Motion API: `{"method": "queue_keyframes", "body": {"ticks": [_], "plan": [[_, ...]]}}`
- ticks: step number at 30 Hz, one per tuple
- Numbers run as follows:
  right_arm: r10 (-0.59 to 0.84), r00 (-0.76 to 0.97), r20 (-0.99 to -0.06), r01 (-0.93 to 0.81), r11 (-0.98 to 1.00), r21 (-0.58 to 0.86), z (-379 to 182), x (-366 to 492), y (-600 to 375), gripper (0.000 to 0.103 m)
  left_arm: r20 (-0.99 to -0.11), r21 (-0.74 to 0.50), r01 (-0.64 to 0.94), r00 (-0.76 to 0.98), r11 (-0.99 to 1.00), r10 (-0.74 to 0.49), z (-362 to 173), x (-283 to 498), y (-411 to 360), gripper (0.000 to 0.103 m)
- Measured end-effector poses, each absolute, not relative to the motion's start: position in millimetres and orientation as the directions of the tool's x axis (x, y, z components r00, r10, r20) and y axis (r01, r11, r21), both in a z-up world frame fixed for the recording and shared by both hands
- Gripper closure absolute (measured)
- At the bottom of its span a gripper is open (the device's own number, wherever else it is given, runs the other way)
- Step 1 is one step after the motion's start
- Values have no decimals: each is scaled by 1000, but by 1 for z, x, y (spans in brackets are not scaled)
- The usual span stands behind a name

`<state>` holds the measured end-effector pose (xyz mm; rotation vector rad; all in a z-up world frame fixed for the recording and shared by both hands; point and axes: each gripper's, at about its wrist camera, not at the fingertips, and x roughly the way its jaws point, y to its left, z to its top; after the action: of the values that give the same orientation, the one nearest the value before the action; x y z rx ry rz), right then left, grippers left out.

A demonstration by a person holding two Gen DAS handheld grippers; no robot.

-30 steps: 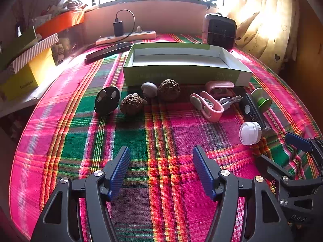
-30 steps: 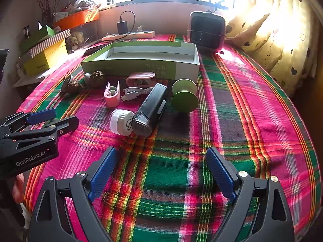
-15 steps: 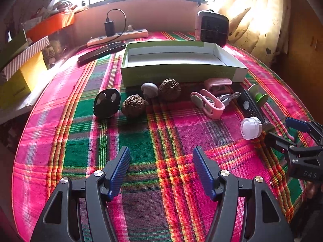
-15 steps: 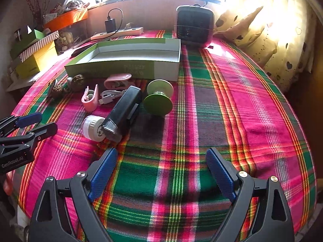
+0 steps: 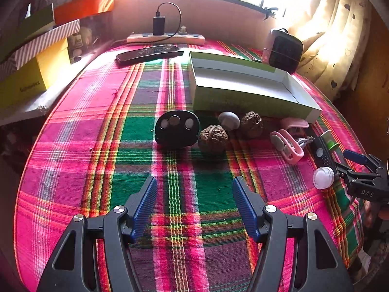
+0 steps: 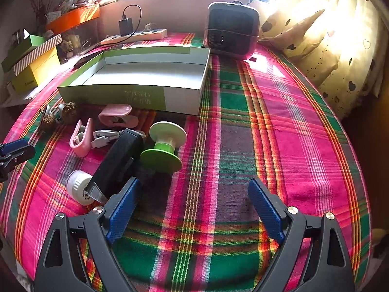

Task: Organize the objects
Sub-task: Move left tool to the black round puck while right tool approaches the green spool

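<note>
An open green-and-white box (image 5: pixel 243 85) (image 6: pixel 145 77) lies empty on the plaid cloth. In front of it is a row of small things: a black oval remote (image 5: pixel 177 129), two walnuts (image 5: pixel 212 139), a grey mushroom-shaped piece (image 5: pixel 228 120), pink clips (image 6: pixel 81 137), a white cable (image 6: pixel 104 138), a black device (image 6: pixel 119 165), a green spool (image 6: pixel 164 147) and a white cap (image 6: pixel 77 186). My left gripper (image 5: pixel 193 204) is open and empty, short of the remote. My right gripper (image 6: pixel 192 206) is open and empty, just short of the black device and spool.
A black speaker-like box (image 6: pixel 231 30) stands behind the open box. A power strip with a charger (image 5: pixel 165 37) and a long black remote (image 5: pixel 148 53) lie at the far edge. Stacked boxes (image 5: pixel 31 56) sit at the left. A curtain (image 6: pixel 340 36) hangs at the right.
Both grippers have moved forward toward the row of objects, the left one swinging toward the black oval remote, the right one closing in on the black device. Jaws stay open.
</note>
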<state>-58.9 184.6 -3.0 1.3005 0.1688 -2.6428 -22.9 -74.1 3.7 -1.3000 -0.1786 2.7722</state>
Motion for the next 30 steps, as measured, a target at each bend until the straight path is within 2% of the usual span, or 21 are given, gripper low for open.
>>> {"method": "queue_keyframes", "body": {"ticks": [22, 26, 30], "plan": [[-124, -583, -803, 209, -978, -1, -2, -90, 185, 14, -765, -161, 26, -634, -987, 108, 4, -77, -108, 40], [-129, -587, -799, 217, -976, -2, -1, -91, 183, 22, -765, -178, 6, -629, -984, 135, 5, -78, -112, 40], [-124, -593, -795, 205, -979, 0, -1, -92, 186, 29, -754, -251, 25, -632, -968, 179, 5, -81, -123, 40]]}}
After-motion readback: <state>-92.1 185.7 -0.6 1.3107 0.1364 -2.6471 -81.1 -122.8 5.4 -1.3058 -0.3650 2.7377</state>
